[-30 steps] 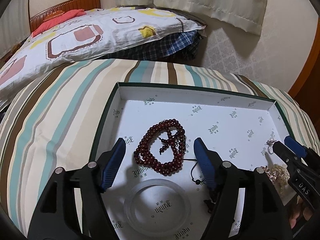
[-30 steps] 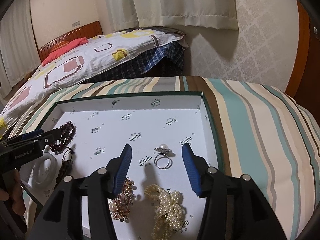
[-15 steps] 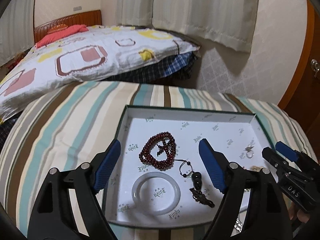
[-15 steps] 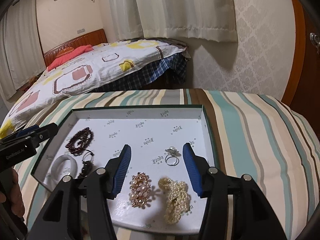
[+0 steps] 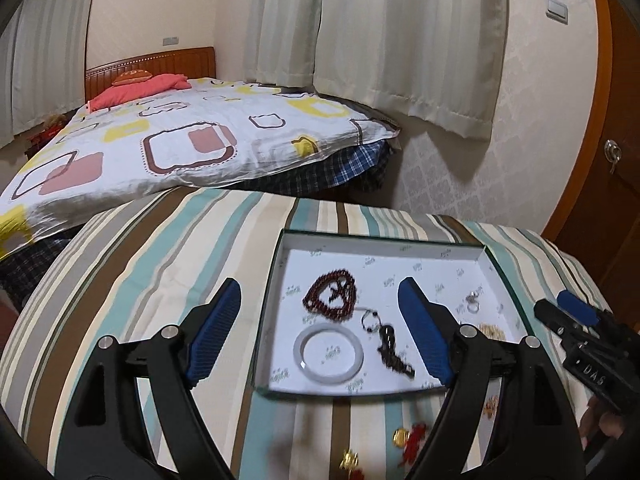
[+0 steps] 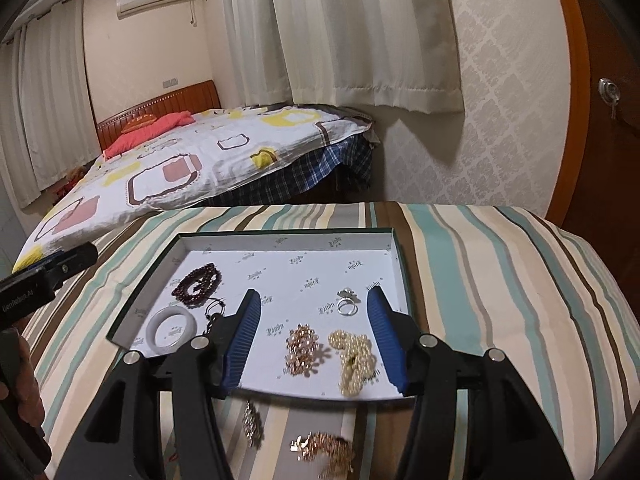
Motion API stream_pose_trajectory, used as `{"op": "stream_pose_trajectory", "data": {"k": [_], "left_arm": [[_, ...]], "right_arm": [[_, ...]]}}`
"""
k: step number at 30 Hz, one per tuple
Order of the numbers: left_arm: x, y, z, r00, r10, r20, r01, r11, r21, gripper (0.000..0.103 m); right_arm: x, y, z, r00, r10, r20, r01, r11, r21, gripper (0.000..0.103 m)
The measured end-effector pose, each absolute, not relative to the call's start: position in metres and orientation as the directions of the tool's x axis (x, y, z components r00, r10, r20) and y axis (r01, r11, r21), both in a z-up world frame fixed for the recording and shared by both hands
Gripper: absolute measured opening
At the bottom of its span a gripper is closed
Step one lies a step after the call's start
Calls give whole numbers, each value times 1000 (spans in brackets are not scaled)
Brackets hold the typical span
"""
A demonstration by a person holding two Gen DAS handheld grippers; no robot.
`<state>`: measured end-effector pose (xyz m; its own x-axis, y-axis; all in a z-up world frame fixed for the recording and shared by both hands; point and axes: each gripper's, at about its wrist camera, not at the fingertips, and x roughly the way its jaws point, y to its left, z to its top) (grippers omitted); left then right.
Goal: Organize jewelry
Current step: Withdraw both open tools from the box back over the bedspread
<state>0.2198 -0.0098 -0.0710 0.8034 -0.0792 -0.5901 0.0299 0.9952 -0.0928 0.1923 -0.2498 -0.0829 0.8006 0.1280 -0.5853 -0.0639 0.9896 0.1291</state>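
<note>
Both hand-held grippers are seen farther back and higher than a second ago — the left hand-held gripper (image 5: pixel 320 332) has just been opened wide with nothing between its pads, and the right hand-held gripper (image 6: pixel 314 336) is held half open, also empty. More of the tray (image 6: pixel 394 256) on the striped tabletop (image 6: pixel 500 280) is now framed; bead bracelet (image 5: pixel 331 298), bangle (image 5: pixel 329 354) and ring (image 6: pixel 346 307) are left inside it. Loose gold pieces (image 6: pixel 320 450) in front of the tray are likely to be collected next.

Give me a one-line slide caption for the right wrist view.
Open right gripper above a box lid holding a ring, brooch and pearl piece.
</note>
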Motion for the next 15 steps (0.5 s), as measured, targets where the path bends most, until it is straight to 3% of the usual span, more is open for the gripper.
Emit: {"op": "stream_pose_trajectory", "data": {"k": [15], "left_arm": [[144, -3, -125, 760, -57, -647, 13, 997, -73, 79]], "right_arm": [[129, -251, -119, 776, 103, -623, -19, 990, 140, 55]]}}
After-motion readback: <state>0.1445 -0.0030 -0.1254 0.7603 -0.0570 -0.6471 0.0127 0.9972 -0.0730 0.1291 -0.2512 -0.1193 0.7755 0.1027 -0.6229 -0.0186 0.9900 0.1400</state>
